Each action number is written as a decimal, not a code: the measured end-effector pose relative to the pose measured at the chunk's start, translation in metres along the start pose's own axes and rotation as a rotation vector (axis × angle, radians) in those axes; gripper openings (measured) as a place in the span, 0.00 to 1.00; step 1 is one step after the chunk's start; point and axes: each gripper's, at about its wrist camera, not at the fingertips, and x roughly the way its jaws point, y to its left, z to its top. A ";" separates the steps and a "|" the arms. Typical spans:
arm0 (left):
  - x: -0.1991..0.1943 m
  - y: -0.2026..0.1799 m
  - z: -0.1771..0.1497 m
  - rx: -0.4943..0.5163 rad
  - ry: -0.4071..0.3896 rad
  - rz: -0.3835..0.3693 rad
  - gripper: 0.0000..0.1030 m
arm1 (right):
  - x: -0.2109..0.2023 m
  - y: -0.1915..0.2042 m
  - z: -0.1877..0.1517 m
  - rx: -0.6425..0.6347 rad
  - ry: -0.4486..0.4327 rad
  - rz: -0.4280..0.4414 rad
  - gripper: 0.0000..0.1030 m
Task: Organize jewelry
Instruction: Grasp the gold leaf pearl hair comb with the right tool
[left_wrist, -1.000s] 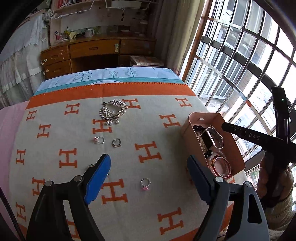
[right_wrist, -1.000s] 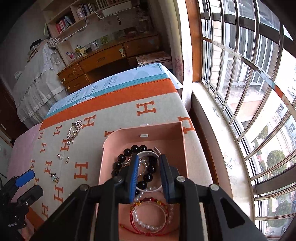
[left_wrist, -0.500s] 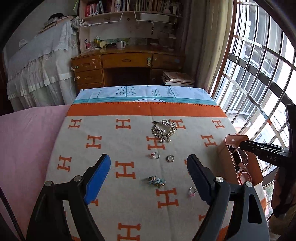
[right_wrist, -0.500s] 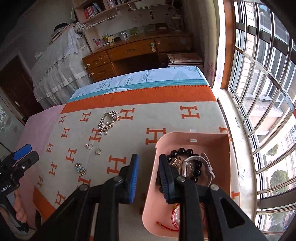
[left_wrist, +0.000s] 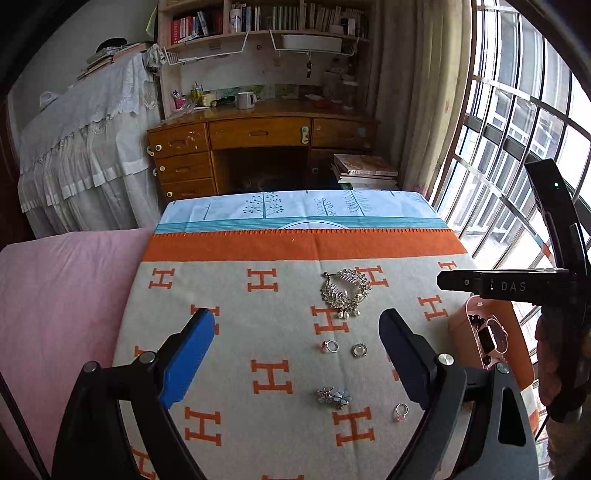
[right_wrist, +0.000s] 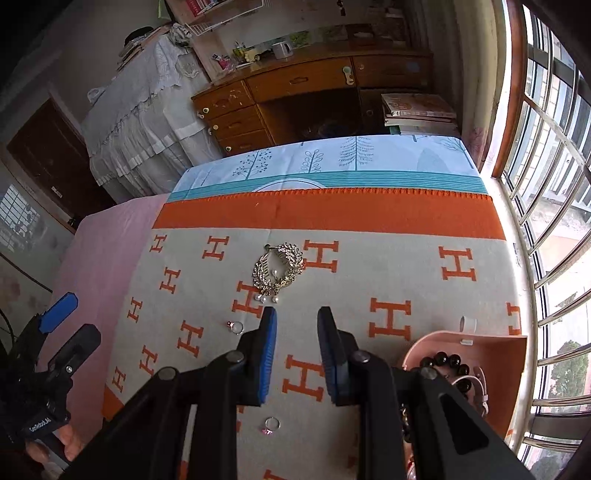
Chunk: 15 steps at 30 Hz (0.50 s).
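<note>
A silver leaf brooch with pearls (left_wrist: 345, 291) (right_wrist: 278, 269) lies on the H-patterned blanket (left_wrist: 229, 317). Nearer lie a pink-stone ring (left_wrist: 330, 346) (right_wrist: 235, 326), a round stud (left_wrist: 359, 350), a blue flower clip (left_wrist: 334, 396) and another pink ring (left_wrist: 400, 410) (right_wrist: 271, 425). A pink box (left_wrist: 458, 325) (right_wrist: 495, 345) at the right holds a black bead bracelet (right_wrist: 445, 360) and a watch (left_wrist: 489, 339). My left gripper (left_wrist: 295, 354) is wide open above the blanket. My right gripper (right_wrist: 295, 347) is open a narrow gap, empty, left of the box.
A wooden desk (left_wrist: 258, 147) and a stack of books (left_wrist: 364, 168) stand beyond the bed. A barred window (left_wrist: 517, 129) runs along the right. A pink sheet (left_wrist: 62, 295) covers the bed's left part.
My right gripper has left the box and swung left over the blanket, jaws a little wider. My left gripper has pulled back and turned, so the loose jewelry now lies between its fingers.
</note>
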 end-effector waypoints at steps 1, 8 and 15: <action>0.006 0.000 0.001 0.002 0.003 -0.001 0.87 | 0.009 0.001 0.004 0.007 0.018 0.003 0.22; 0.062 0.014 0.012 -0.056 0.068 -0.001 0.87 | 0.081 -0.001 0.026 0.081 0.129 -0.007 0.22; 0.105 0.033 0.003 -0.135 0.141 -0.032 0.87 | 0.124 -0.007 0.036 0.134 0.174 -0.017 0.22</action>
